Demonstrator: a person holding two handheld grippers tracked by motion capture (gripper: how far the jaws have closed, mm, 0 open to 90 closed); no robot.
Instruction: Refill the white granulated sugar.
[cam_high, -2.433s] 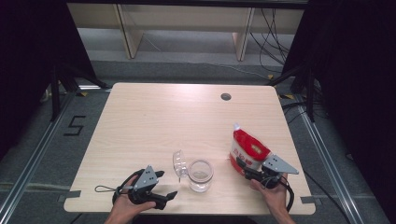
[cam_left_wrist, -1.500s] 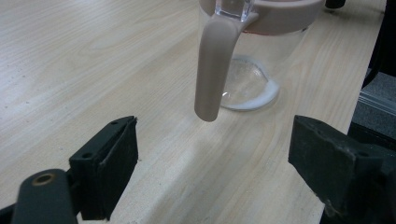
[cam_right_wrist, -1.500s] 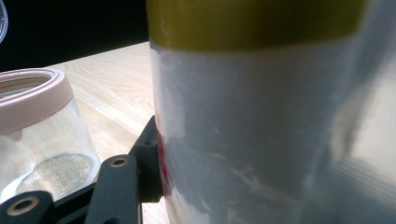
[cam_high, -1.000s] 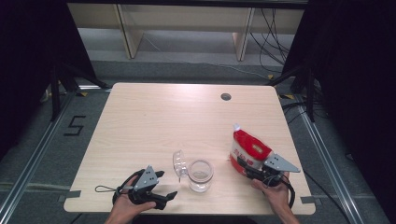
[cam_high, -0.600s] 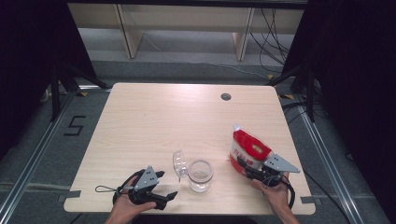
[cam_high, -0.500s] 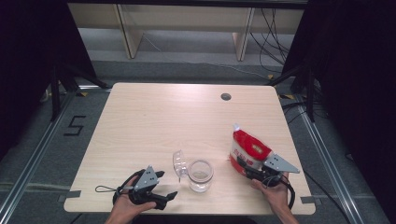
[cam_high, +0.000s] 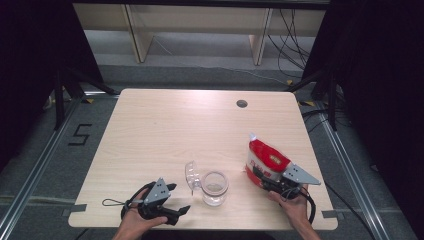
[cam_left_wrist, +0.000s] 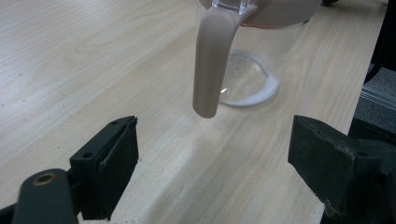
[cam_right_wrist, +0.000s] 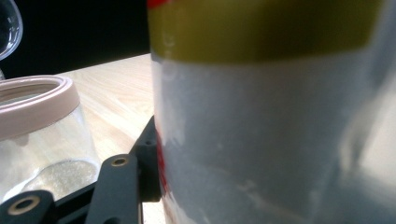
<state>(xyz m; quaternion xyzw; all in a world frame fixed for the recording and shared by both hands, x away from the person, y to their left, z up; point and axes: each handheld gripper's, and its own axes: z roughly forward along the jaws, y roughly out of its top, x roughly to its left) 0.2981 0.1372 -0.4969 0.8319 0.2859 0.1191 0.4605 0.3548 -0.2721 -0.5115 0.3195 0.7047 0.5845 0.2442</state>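
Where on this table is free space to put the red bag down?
The whole far half of the table, up to the small round hole, is bare. It is crowded near the front edge: left tongs, glass jar, red bag.

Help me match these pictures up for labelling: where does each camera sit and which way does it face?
High view: above the near edge, facing down on the table; both forearms show.
Left gripper view: rides the left hand-held gripper, jaws apart, facing the jar.
Right gripper view: rides the right hand-held gripper, against the bag.
Shared: all three show the jar.
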